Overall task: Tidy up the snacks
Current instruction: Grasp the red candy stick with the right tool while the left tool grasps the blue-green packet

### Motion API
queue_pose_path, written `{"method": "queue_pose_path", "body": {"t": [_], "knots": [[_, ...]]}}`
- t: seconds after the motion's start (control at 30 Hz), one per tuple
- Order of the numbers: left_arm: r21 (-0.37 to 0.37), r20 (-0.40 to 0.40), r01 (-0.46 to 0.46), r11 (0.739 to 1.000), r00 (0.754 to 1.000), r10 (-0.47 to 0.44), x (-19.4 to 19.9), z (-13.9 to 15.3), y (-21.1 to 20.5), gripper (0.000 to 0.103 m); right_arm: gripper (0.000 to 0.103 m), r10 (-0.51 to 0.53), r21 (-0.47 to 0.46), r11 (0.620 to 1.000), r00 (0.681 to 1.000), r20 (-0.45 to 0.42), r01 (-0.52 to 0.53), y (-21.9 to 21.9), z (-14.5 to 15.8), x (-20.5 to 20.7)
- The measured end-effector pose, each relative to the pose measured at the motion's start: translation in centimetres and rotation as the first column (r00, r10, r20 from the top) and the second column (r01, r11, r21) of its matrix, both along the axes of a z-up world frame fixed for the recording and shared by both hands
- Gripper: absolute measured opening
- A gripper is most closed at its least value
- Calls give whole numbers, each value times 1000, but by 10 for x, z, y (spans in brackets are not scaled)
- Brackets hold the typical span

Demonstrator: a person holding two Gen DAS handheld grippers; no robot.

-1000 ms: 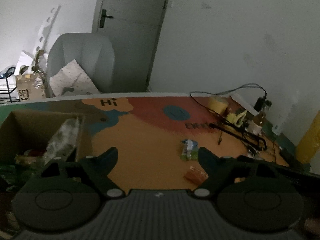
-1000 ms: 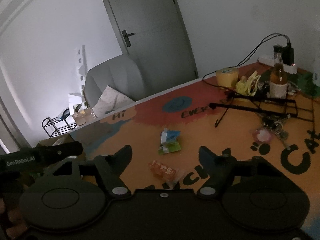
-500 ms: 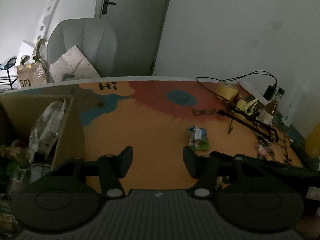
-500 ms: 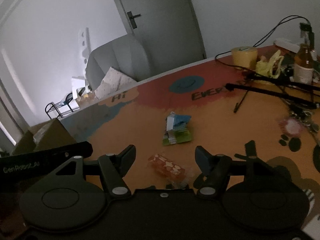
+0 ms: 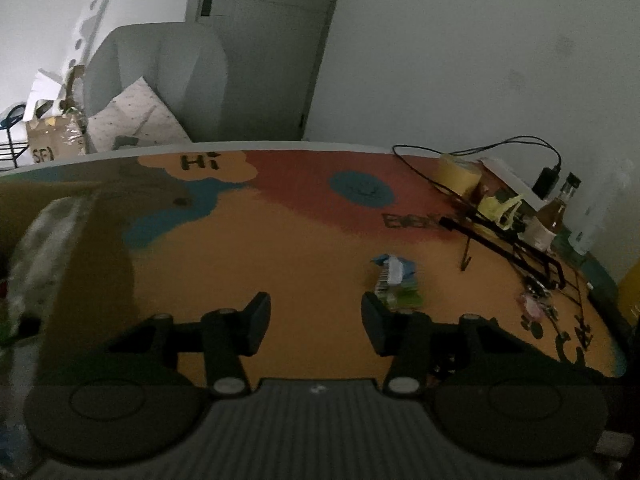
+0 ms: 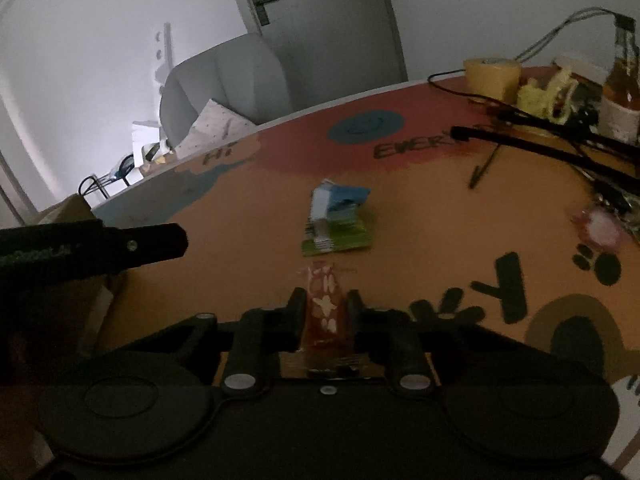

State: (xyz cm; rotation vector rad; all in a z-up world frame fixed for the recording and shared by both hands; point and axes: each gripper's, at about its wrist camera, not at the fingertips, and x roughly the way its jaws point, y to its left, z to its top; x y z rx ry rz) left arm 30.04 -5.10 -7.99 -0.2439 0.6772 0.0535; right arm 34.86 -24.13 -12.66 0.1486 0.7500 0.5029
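My right gripper [image 6: 323,312] is shut on a small orange snack packet [image 6: 323,308] with white marks, low over the orange table mat. A blue and green snack packet [image 6: 336,220] lies on the mat just beyond it; it also shows in the left wrist view [image 5: 394,280], just past my right-hand finger. My left gripper [image 5: 316,322] is open and empty above the mat. A cardboard box [image 5: 80,240] holding snack bags sits at the left, with a clear bag [image 5: 36,248] leaning inside it.
At the right stand a yellow tape roll [image 5: 458,174], a brown bottle [image 5: 554,216], a black wire rack [image 5: 516,248] and cables. A grey chair [image 5: 160,80] and a door are beyond the far table edge. My left gripper's finger [image 6: 120,244] crosses the right wrist view.
My right gripper has moved forward and shut on the orange snack packet. My left gripper has moved forward beside the box, its fingers somewhat closer together.
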Motion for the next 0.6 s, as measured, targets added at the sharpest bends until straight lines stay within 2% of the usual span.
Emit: {"method": "queue_pose_path", "body": {"t": [0.33, 0.6], "knots": [[0, 9, 27, 1000, 1000, -27, 27, -6, -30, 50, 18, -118, 10, 993, 993, 15, 118, -37, 2, 7], [-11, -14, 27, 1000, 1000, -27, 53, -20, -47, 50, 18, -180, 24, 983, 984, 11, 180, -59, -1, 17]]}}
